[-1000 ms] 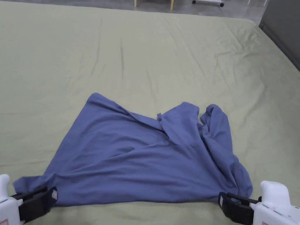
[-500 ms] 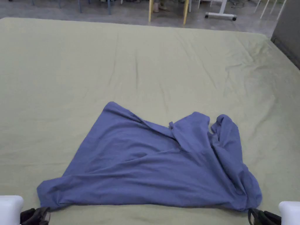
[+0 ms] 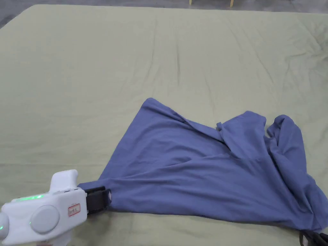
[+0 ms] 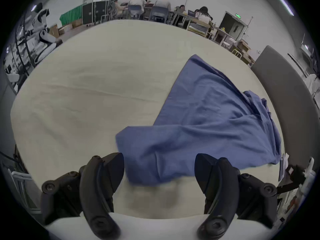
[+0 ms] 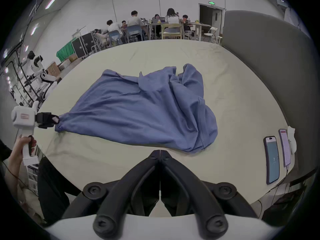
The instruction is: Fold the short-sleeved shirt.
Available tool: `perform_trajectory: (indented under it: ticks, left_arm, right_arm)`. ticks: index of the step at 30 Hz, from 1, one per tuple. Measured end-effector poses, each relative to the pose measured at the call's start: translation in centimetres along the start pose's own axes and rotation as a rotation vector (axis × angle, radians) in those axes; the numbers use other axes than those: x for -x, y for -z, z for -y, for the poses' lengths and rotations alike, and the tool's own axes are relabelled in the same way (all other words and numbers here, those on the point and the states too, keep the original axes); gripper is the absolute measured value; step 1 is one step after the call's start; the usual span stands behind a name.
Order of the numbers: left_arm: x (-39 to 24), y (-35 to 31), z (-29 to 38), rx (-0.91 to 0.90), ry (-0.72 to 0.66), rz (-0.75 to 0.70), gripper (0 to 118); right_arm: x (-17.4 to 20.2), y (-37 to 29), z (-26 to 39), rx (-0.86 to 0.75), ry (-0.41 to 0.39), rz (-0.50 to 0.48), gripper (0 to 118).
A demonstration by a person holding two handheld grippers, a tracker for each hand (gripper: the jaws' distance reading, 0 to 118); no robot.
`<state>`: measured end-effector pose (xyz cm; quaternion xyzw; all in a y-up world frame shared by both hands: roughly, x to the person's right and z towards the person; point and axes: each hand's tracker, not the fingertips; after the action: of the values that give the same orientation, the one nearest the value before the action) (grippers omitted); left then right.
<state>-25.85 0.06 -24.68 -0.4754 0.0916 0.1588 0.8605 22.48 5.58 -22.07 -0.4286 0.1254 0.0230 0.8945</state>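
Blue shirt (image 3: 205,173) spread crumpled on green bed (image 3: 96,80). Left gripper (image 4: 159,167) fingers parted around near corner, unclamped. Right gripper (image 5: 160,152) fingers closed empty, just short of hem.

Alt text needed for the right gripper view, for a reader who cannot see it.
A crumpled blue short-sleeved shirt lies on a pale green bed sheet. The right gripper, jaws closed together, sits just short of its near edge, while the left gripper meets the shirt's far left corner. Two phones lie at right.
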Motion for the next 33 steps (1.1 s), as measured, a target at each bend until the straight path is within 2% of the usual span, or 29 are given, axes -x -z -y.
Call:
perform_trajectory:
  ticks: [2,3,4,5,6,7,10,15,16,17,18,19,21,25,26,27,28,30,31,32,33]
  left_arm:
    - [0.0,2.3,-0.5,0.037,0.031,-0.017,93]
    - [0.1,2.8,-0.4,0.039,0.03,-0.015,88]
    - [-0.5,2.8,0.2,0.004,0.07,-0.067,67]
    - [-0.8,2.4,0.3,-0.03,0.1,-0.096,38]
    - [-0.6,1.8,0.0,-0.042,0.075,-0.043,4]
    - [-0.5,1.3,-0.4,-0.03,0.008,0.035,4]
    - [-2.6,0.4,1.1,-0.031,0.177,-0.078,4]
    - [-2.7,-1.0,0.9,-0.043,0.147,-0.018,4]
    - [-3.2,-1.8,0.7,-0.039,0.149,-0.017,4]
    - [-3.1,-2.0,0.5,-0.04,0.15,-0.016,4]
    - [-3.0,-2.2,0.3,-0.041,0.149,-0.009,4]
    - [-3.2,-2.6,-0.1,-0.043,0.146,-0.003,4]
    - [-3.4,-2.9,-0.6,-0.048,0.146,-0.003,4]
    - [-2.2,-1.3,-1.3,-0.04,0.127,0.008,4]
    - [-2.0,-0.9,-1.5,-0.035,0.124,0.013,4]
    - [-2.0,-0.6,-1.6,-0.029,0.123,0.01,4]
    - [-2.6,-0.6,-1.9,-0.023,0.12,0.001,4]
    - [-2.5,-0.2,-2.2,-0.016,0.117,0.0,4]
    - [-2.4,-0.1,-2.3,-0.014,0.114,0.002,4]
    - [-2.6,-0.1,-2.3,-0.014,0.113,0.008,4]
    - [-2.6,-0.1,-2.4,-0.015,0.113,0.012,4]
  right_arm:
    - [0.0,0.4,-0.1,0.016,-0.008,0.011,3]
    - [0.4,0.4,-0.5,0.021,-0.012,0.018,3]
    - [0.4,0.6,-0.5,0.029,-0.016,0.023,3]
    - [0.4,0.8,-0.6,0.034,-0.019,0.025,3]
    - [0.4,0.9,-0.6,0.039,-0.023,0.028,3]
    - [0.5,1.3,-0.6,0.045,-0.028,0.031,3]
    - [0.6,2.4,-1.0,0.065,-0.046,0.025,3]
    - [1.3,4.0,-5.1,0.016,-0.04,-0.051,4]
    - [1.4,4.6,-7.2,0.003,-0.039,-0.054,45]
    - [1.6,5.6,-9.6,0.008,-0.041,-0.046,101]
    - [1.7,7.2,-11.8,0.02,-0.054,-0.054,118]
    - [1.9,8.7,-14.3,-0.03,-0.08,-0.088,118]
    - [2.3,12.6,-18.1,-0.064,-0.037,-0.037,118]
    - [-0.1,24.5,-24.8,0.152,0.033,0.007,118]
    - [-0.3,27.3,-25.4,0.22,0.042,0.037,114]
    - [-0.4,28.2,-25.3,0.274,0.069,0.045,100]
    - [-0.5,29.8,-24.8,0.337,0.087,0.025,73]
    - [-0.6,31.3,-23.0,0.403,0.09,0.061,74]
    - [-0.9,30.2,-22.9,0.266,0.062,0.028,74]
    - [-1.0,29.7,-22.8,0.282,0.069,0.034,73]
    - [-1.2,29.5,-22.6,0.255,0.033,0.036,68]
